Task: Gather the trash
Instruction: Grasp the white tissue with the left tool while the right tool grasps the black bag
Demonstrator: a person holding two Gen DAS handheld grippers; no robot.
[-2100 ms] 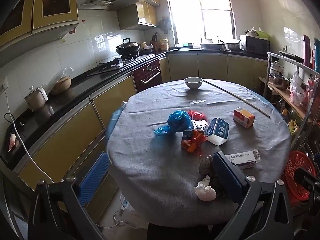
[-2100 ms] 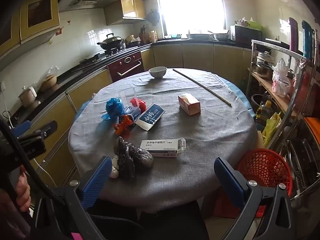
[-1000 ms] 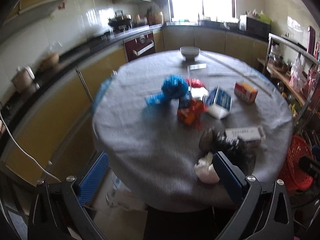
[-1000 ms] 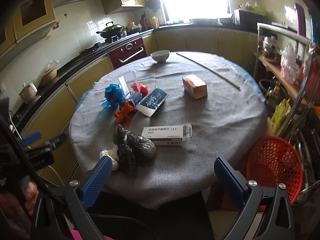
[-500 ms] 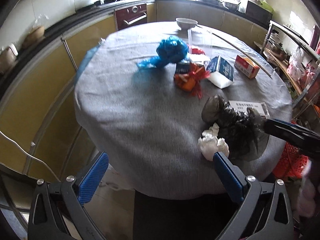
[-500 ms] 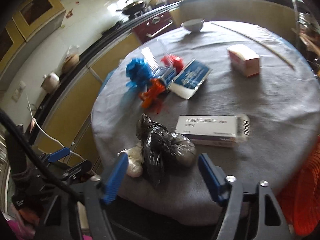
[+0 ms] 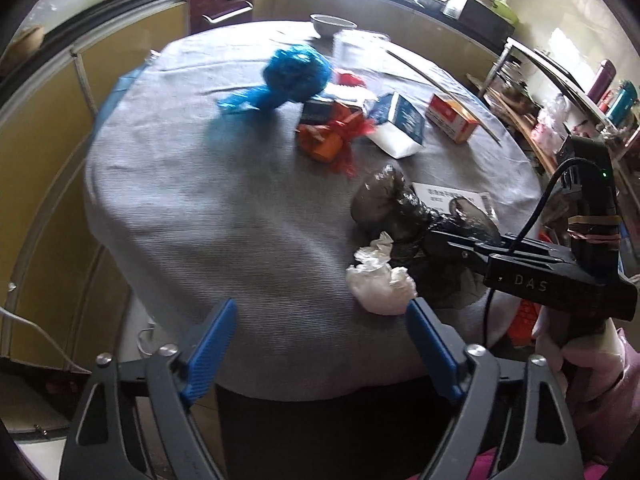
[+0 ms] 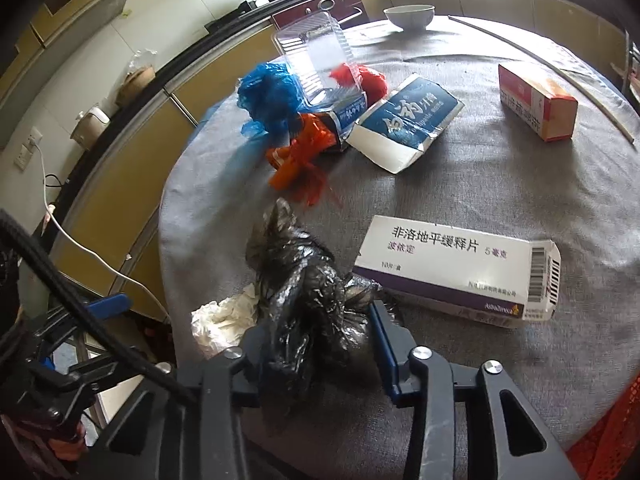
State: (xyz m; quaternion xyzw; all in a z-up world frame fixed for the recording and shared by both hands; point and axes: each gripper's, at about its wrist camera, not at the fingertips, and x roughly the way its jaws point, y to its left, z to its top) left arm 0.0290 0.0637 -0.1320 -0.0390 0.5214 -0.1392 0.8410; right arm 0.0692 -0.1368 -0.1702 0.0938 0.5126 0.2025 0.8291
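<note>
A crumpled black plastic bag (image 8: 304, 280) lies at the near edge of the round grey-clothed table (image 7: 200, 200). My right gripper (image 8: 316, 320) is closing around it, and the bag fills the gap with both pads against it. In the left wrist view the same bag (image 7: 384, 208) shows with the right gripper's fingers reaching in from the right. A white crumpled tissue (image 7: 378, 280) lies against the bag. My left gripper (image 7: 320, 308) hovers just short of the tissue; its jaws are closing with nothing between them.
A white medicine box (image 8: 452, 268) lies right of the bag. Farther back are a blue bag (image 7: 296, 72), an orange wrapper (image 7: 328, 136), a blue-white carton (image 7: 400, 120), a red-white box (image 7: 452, 118), a clear tray (image 8: 316, 60) and a bowl (image 7: 332, 24). A red basket (image 8: 608, 440) stands beside the table.
Both grippers have dropped and tilted toward the table's near edge. The right one moved in over the black bag and narrowed onto it. The left jaws have narrowed slightly.
</note>
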